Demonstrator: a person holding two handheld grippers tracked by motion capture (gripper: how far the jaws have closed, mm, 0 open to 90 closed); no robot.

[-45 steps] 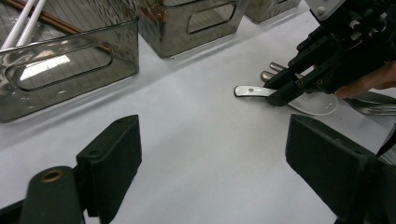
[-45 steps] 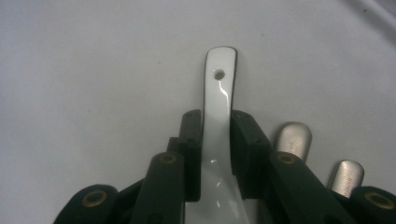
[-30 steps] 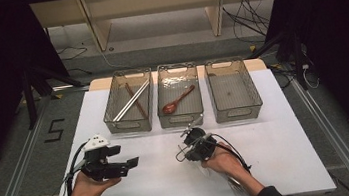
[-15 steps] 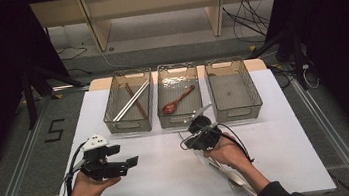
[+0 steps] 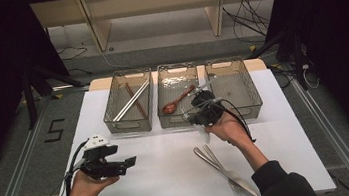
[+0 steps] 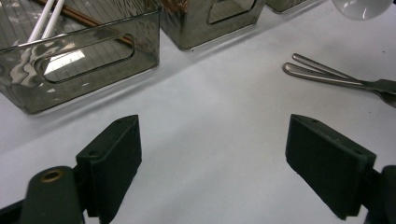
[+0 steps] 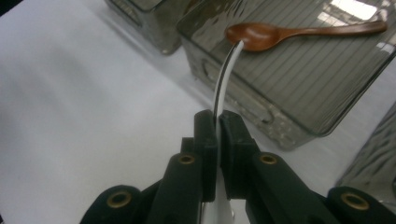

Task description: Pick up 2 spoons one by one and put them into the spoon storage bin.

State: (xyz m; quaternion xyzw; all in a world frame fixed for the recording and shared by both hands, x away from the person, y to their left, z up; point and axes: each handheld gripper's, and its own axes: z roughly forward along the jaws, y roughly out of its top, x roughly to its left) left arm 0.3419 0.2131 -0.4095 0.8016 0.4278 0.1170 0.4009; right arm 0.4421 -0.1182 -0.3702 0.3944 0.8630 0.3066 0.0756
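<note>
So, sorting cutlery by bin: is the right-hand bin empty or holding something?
Cannot tell: right bin looks bare, but right gripper covers its near-left corner.

- I see a white table (image 5: 287,129) — three clear bins (image 5: 129,103) stand on it in a row.
- Two metal utensils (image 5: 218,165) lie near my edge.

The right gripper (image 7: 217,135) pinches a metal spoon (image 7: 225,74) before the wooden spoon (image 7: 299,33).
</note>
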